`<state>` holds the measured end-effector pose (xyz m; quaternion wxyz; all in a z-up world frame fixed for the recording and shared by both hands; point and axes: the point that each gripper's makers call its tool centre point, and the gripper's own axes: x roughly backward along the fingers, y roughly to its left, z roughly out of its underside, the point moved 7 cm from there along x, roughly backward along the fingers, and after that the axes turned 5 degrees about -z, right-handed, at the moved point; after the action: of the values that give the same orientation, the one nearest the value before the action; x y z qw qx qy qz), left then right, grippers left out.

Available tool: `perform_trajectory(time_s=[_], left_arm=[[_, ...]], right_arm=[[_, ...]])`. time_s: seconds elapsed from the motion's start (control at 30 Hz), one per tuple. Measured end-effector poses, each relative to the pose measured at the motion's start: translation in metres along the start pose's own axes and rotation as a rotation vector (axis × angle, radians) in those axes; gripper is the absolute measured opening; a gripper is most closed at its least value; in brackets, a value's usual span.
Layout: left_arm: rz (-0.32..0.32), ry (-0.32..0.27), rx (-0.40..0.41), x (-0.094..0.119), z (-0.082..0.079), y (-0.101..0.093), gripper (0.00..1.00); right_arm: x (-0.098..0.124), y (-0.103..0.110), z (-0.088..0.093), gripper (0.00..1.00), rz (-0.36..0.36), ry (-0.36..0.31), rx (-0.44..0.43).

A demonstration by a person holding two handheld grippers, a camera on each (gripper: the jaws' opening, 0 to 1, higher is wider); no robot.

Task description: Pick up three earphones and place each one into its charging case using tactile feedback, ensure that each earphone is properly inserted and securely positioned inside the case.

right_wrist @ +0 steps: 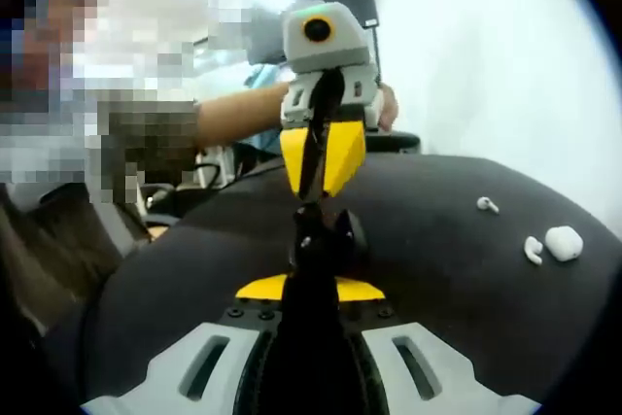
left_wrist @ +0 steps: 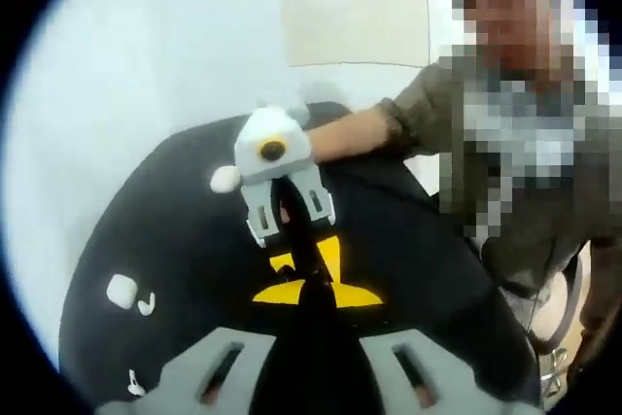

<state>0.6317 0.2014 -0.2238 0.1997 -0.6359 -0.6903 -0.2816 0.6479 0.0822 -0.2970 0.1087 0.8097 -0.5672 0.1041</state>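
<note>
White plastic earphone (right_wrist: 533, 250) just beside the charging case (right_wrist: 564, 242) looks light, slick, best pinched gently by its stem; whether left claw (right_wrist: 321, 167) or right claw (left_wrist: 289, 206) is clenched, can't tell.

The desk (right_wrist: 466, 269) has a black matt top, looks like soft cloth or felt, no shine at all. The earphones (right_wrist: 533, 251) and the little charging case (right_wrist: 564, 242) are glossy white plastic, smooth as you'd expect, and another white case (left_wrist: 121, 291) in the left gripper view looks the same. Both grippers have matt grey plastic bodies, and the left gripper (right_wrist: 322, 157) has smooth yellow plastic jaws.
</note>
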Motion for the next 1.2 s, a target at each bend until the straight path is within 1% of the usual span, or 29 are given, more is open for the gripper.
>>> perform_trajectory(time_s=[0.07,0.2,0.27,0.37,0.43,0.47,0.5,0.53,0.57,0.6,0.63,0.67,0.7,0.73,0.77,0.8,0.83,0.87,0.9,0.93,0.97,1.0,1.03,1.1,1.13,1.17,1.2], left_arm=[[0.002,0.031,-0.015,-0.002,0.002,0.002,0.04],[0.019,0.039,-0.021,-0.003,0.001,0.002,0.03],[0.026,0.06,-0.031,-0.002,0.001,0.002,0.0],[0.024,0.095,-0.035,-0.001,0.004,0.005,0.0],[0.023,0.099,-0.034,0.0,0.005,0.008,0.0],[0.02,0.099,-0.028,0.0,0.005,0.009,0.0],[0.019,0.085,-0.017,0.002,0.004,0.01,0.0],[0.011,0.058,0.007,0.004,0.0,0.009,0.0],[-0.002,0.028,0.039,0.006,-0.003,0.007,0.02],[-0.014,-0.002,0.064,0.009,-0.007,0.006,0.07],[-0.04,-0.034,0.099,0.011,-0.01,0.005,0.15],[-0.087,-0.055,0.137,0.011,-0.014,0.001,0.2],[-0.125,-0.031,0.157,0.01,-0.013,-0.002,0.23],[-0.178,0.007,0.179,0.009,-0.01,-0.005,0.23],[-0.248,0.07,0.231,0.008,-0.005,-0.008,0.21],[-0.29,0.103,0.267,0.006,-0.001,-0.013,0.21],[-0.362,0.096,0.319,0.004,0.002,-0.017,0.22],[-0.394,0.078,0.323,0.002,0.004,-0.022,0.23],[-0.403,0.032,0.338,-0.001,0.004,-0.029,0.25],[-0.412,0.017,0.35,-0.003,0.005,-0.032,0.26],[-0.439,0.009,0.358,-0.003,0.006,-0.037,0.26],[-0.46,-0.015,0.363,-0.005,0.006,-0.04,0.22],[-0.488,-0.028,0.389,-0.005,0.007,-0.041,0.19],[-0.533,-0.074,0.426,-0.007,0.007,-0.041,0.15],[-0.559,-0.1,0.443,-0.008,0.007,-0.039,0.14],[-0.557,-0.101,0.446,-0.009,0.008,-0.038,0.14],[-0.57,-0.099,0.455,-0.009,0.009,-0.036,0.14]], right_arm=[[0.0,0.0,0.0,0.18,0.002,0.001,0.001],[0.0,0.0,0.0,0.18,0.003,0.005,0.002],[0.0,0.0,0.0,0.18,0.002,0.005,0.0],[0.0,0.0,0.0,0.18,0.001,0.003,0.002],[0.0,0.0,0.0,0.18,0.001,0.003,0.002],[0.0,0.0,0.0,0.18,0.001,0.003,0.002],[0.0,0.0,0.0,0.18,0.001,0.003,0.002],[0.0,0.0,0.0,0.18,0.001,0.003,0.002],[0.0,0.0,0.0,0.18,0.001,0.003,0.002],[0.0,0.0,0.0,0.18,0.001,0.003,0.002],[0.0,0.0,0.0,0.18,0.001,0.003,0.001],[0.0,0.0,0.0,0.18,0.002,0.003,0.002],[0.0,0.0,0.0,0.18,0.001,0.003,0.003],[0.0,0.0,0.0,0.18,0.001,0.003,0.002],[0.0,0.0,0.0,0.18,0.001,0.003,0.001],[0.0,0.0,0.0,0.18,0.002,0.003,0.002],[0.0,-0.001,0.0,0.18,0.002,0.003,0.003],[0.0,-0.001,0.0,0.18,0.002,0.003,0.002],[0.0,-0.001,0.0,0.18,0.002,0.003,0.002],[0.0,-0.001,0.0,0.18,0.002,0.003,0.002],[0.0,-0.001,0.0,0.18,0.001,0.003,0.001],[0.0,-0.001,0.0,0.18,0.001,0.003,0.001],[0.0,-0.001,0.0,0.18,0.002,0.003,0.001],[0.0,-0.001,0.0,0.18,0.004,0.004,0.004],[0.0,-0.001,0.0,0.18,0.004,0.004,0.005],[0.0,-0.002,0.0,0.18,0.004,0.004,0.005],[0.0,-0.002,0.0,0.18,0.005,0.004,0.005]])
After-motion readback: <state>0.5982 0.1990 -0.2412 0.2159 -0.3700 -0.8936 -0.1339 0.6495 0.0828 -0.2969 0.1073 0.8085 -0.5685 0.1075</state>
